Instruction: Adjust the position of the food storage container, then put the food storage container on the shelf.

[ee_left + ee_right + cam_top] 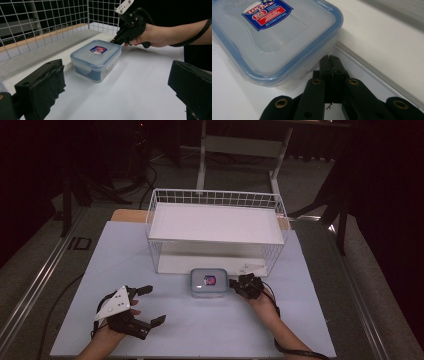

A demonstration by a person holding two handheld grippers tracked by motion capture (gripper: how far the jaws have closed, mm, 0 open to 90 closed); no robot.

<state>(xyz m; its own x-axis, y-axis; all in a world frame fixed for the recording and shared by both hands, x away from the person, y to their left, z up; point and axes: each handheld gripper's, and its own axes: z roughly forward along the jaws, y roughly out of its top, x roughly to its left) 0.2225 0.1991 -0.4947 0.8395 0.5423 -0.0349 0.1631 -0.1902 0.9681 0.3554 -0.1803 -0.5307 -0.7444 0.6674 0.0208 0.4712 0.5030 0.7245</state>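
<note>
A clear plastic food box (209, 283) with a blue-rimmed lid and a red and blue label lies on the white table, just in front of the wire rack. In the left gripper view the box (96, 58) sits ahead of my left gripper (117, 70), whose jaws stand wide open and apart from it. In the high view the left gripper (154, 305) is at the lower left. My right gripper (231, 284) is shut with nothing between its jaws. Its tips (330, 58) are right at the lid's edge near a corner of the box (274, 32). The left gripper view shows that gripper (114, 41) at the box's far side.
A white wire rack (215, 220) with a flat upper shelf stands at the back of the table, its lower base (387, 37) right behind the box. Its wire wall (50, 15) rises at the left in the left gripper view. Dark floor and a stand lie beyond.
</note>
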